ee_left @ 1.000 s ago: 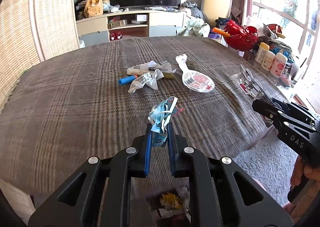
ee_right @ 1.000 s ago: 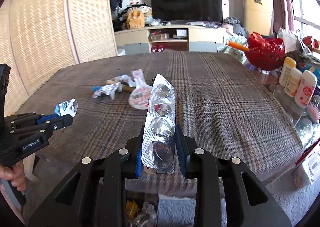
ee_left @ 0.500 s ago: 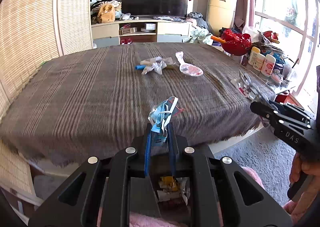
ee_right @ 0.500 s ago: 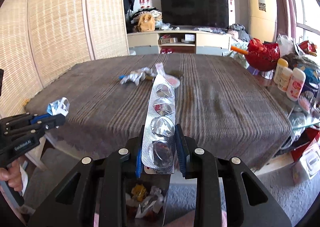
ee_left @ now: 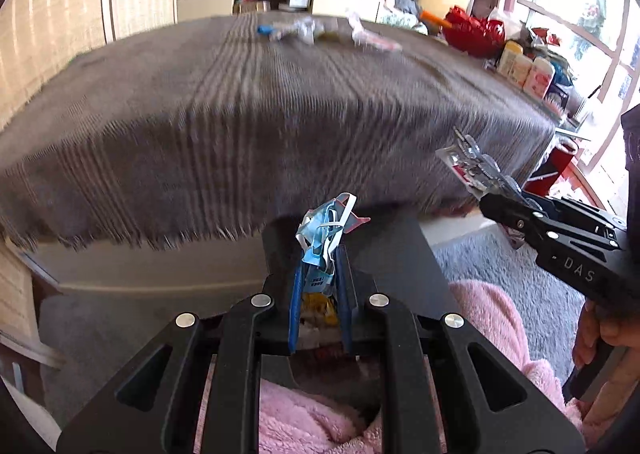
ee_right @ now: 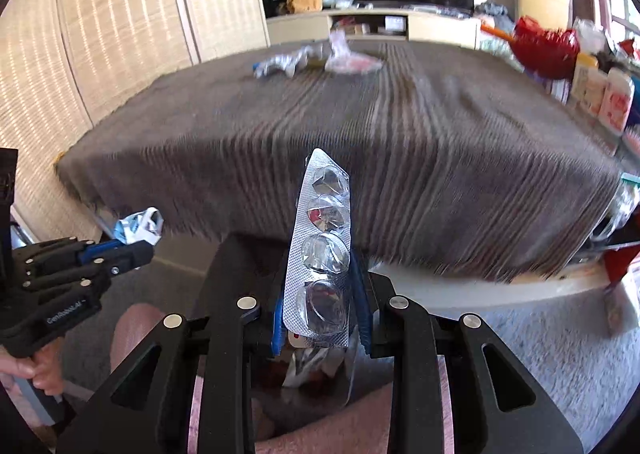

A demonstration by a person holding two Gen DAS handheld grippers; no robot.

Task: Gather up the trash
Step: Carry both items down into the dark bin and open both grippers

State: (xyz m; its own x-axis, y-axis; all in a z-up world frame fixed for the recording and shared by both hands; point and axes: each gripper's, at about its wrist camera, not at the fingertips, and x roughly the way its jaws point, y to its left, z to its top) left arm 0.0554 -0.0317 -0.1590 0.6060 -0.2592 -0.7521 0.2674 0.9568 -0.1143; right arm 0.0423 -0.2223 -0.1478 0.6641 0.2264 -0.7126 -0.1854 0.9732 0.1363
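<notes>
My left gripper (ee_left: 319, 254) is shut on a crumpled blue and white wrapper (ee_left: 326, 232), which sticks up between its blue pads. My right gripper (ee_right: 318, 286) is shut on a silver blister pack (ee_right: 322, 250) standing upright between its fingers. Both hang in front of the table's near edge, over a black bin (ee_left: 384, 254) with trash inside (ee_right: 316, 362). In the left wrist view the right gripper (ee_left: 486, 200) is at the right with the blister pack (ee_left: 466, 162). Several trash pieces (ee_left: 296, 30) lie far back on the table.
The table carries a brown striped cloth (ee_left: 240, 102) whose fringe hangs over the near edge. A red bowl (ee_left: 472, 34) and bottles (ee_left: 528, 68) stand at the right. Pink fleece legs (ee_left: 500, 322) are below. Grey carpet (ee_right: 560, 354) covers the floor; a woven screen (ee_right: 100, 34) is left.
Both grippers have drawn back from over the table and sunk below its near edge, each still holding its piece. The black bin now sits right under them.
</notes>
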